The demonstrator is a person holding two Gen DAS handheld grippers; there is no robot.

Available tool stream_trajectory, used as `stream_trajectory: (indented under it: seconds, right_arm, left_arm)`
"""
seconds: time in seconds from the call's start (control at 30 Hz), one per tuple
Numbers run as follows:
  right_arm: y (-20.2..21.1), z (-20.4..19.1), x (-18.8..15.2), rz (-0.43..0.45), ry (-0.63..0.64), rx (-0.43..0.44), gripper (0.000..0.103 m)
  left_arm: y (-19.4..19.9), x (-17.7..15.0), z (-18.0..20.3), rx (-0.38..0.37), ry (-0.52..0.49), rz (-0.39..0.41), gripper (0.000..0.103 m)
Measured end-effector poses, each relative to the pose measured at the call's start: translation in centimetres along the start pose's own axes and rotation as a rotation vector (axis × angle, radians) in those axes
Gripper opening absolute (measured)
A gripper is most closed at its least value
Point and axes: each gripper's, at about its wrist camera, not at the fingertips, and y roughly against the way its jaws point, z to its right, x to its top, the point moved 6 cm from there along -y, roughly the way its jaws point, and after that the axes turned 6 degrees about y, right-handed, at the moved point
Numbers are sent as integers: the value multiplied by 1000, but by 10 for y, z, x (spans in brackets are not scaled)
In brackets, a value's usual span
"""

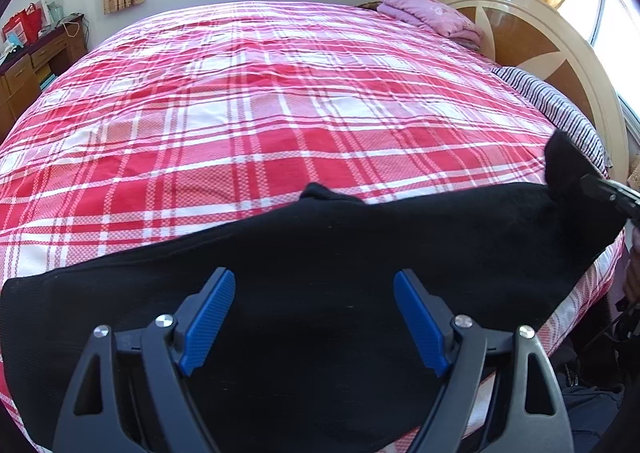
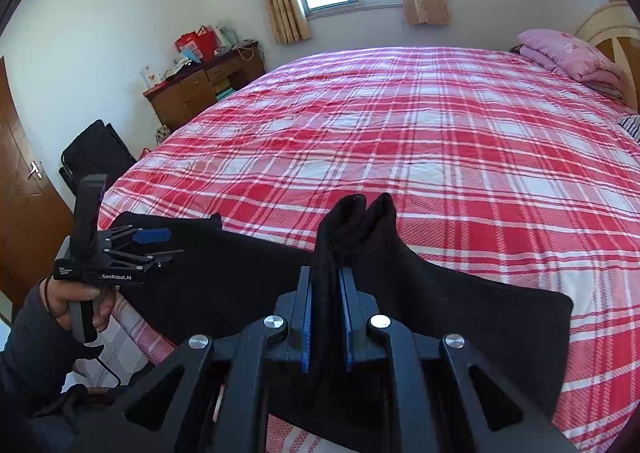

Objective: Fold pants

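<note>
Black pants lie along the near edge of a bed with a red and white plaid cover. My left gripper is open, its blue pads wide apart just above the middle of the pants. My right gripper is shut on a bunched fold of the pants, lifted a little off the bed. In the left wrist view the right gripper shows at the far right with the raised cloth. In the right wrist view the left gripper is at the left, open over the pants.
A folded pink quilt and a striped pillow lie by the wooden headboard. A brown desk with clutter and a black chair stand left of the bed. A wooden door is at the far left.
</note>
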Motion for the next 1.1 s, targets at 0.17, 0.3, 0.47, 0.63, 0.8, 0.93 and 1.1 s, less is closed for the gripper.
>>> stream_trajectory:
  seconds: [0.17,0.3,0.47,0.63,0.8,0.93,1.1]
  right_arm:
    - [-27,-19,-8,-54,40,29,12]
    - [-52,-30,-24,-135,77,53,12]
    - [-60,-29,-37,-221,72,99,39]
    - [-7,-11,-24,-125,56,91,59]
    - [37,41,-29,-51,-42,-15,59]
    - [48,87,-51,-40,-189,-92,59]
    - [58,100,-62,-34,-204,-96,59]
  left_arm:
    - [4,0,15,-21,-27,7,85]
    - [6,0,29,-44,-44,10,85]
    - [0,-3,52,-87,-64,-6,85]
    - [-11,-10,86,-162,-89,-40,85]
    - [-25,-15,124,-262,-87,-88,85]
    - [-33,-17,148,-283,-110,-114,85]
    - [-41,-18,169,-279,-145,-143,83]
